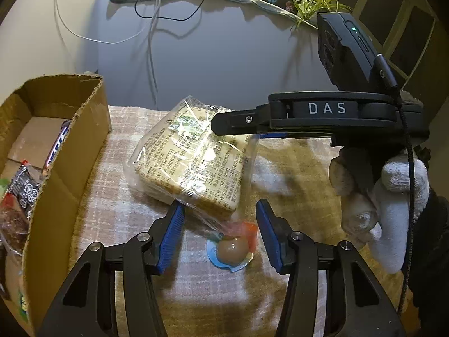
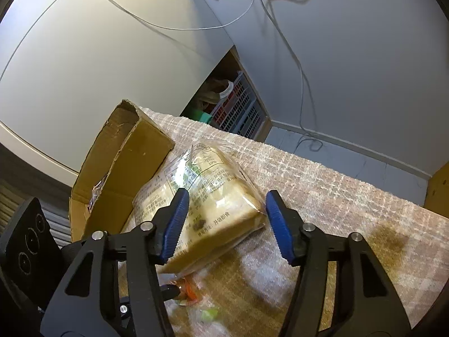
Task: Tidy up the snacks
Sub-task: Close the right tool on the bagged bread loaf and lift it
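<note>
Brown cardboard box (image 1: 64,151) sits at the cloth's left edge; the clear-wrapped bread loaf (image 1: 190,163) leans just beside it. We see both left gripper (image 1: 220,233) and right gripper (image 2: 224,221) spread wide, holding nothing; box contents partly cut off

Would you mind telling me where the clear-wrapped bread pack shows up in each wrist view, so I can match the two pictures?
Left wrist view: the bread pack lies at centre on the checked cloth, just beyond the open left gripper.
Right wrist view: the bread pack sits at centre, reaching in between the open right gripper's jaws.
Shared landmark: the cardboard box to the pack's left in both views.
</note>
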